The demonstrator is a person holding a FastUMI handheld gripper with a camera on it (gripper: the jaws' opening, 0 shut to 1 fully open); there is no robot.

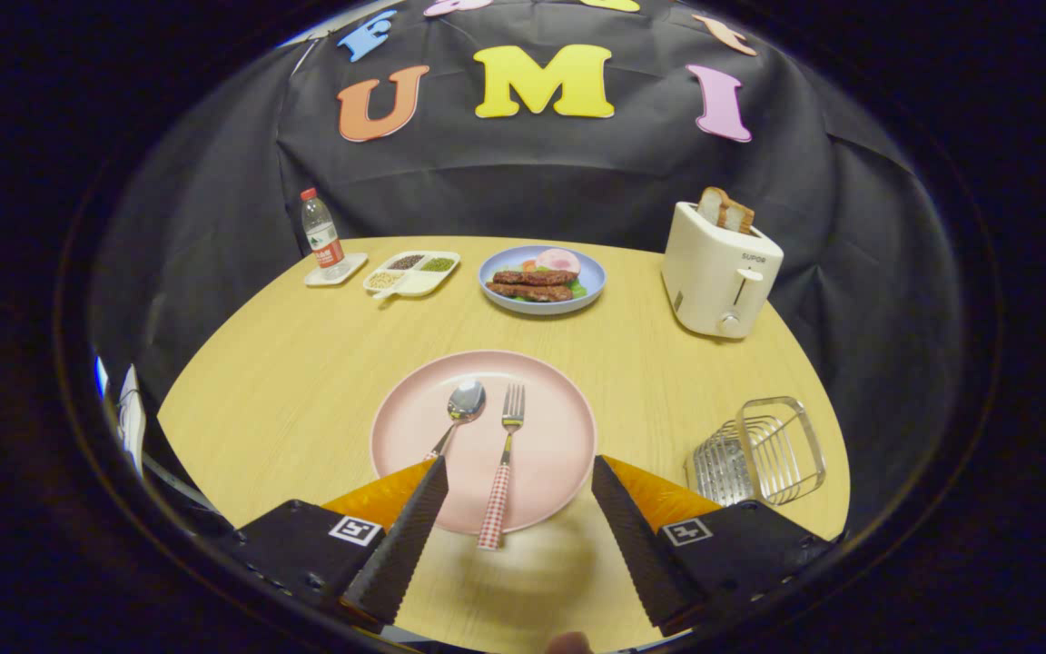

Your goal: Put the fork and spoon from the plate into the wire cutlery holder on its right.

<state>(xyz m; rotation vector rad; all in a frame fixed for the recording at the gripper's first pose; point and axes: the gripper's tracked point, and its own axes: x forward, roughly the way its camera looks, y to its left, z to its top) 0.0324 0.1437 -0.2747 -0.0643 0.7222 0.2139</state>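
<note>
A pink plate (559,400) lies on the round wooden table just ahead of my fingers. On it rest a metal spoon (465,403) and, to its right, a fork (503,468) with a red-checked handle that sticks out over the plate's near rim. The spoon's handle runs behind my left finger. My gripper (518,463) is open, held above the near rim, with the fork's handle in the wide gap between the fingers and untouched. The wire cutlery holder (764,451) stands to the plate's right, beyond my right finger.
Farther back sit a blue plate of food (542,279), a white divided dish (412,272), a water bottle (322,233) on a small tray, and a white toaster (720,270) with bread in it. Bare table lies between plate and holder.
</note>
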